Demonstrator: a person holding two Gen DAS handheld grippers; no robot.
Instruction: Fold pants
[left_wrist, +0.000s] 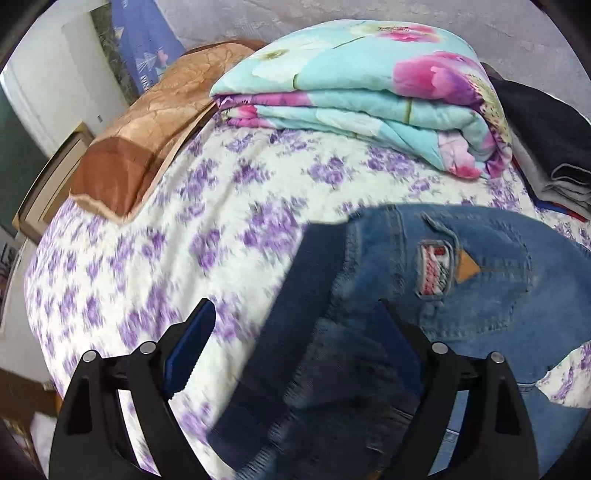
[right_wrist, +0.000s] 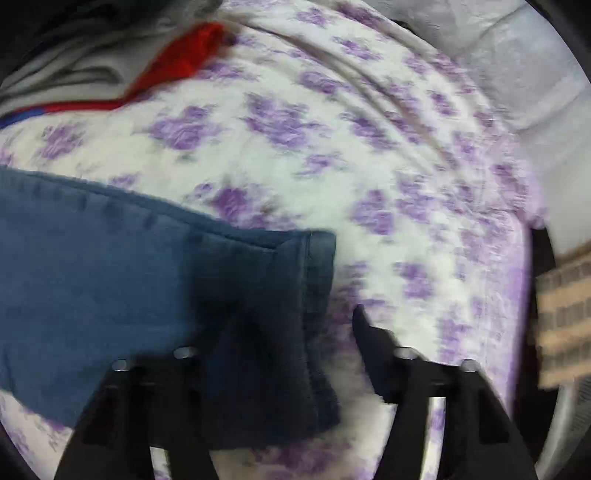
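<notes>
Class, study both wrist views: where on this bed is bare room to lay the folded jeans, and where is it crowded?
Free: the floral bedspread between the brown pillow, the folded quilt and the jeans; also beyond the jeans' hem in the right wrist view. Crowded: the clothes pile beside the quilt.

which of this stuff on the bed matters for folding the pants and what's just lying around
For the job: jeans, left tool, right tool.
Lying about: floral quilt, brown pillow, dark folded clothes, red garment.

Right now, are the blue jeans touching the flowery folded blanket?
Apart. The left wrist view shows the jeans lying nearer, with a strip of purple-flowered bedsheet showing between them and the folded blanket.
</notes>
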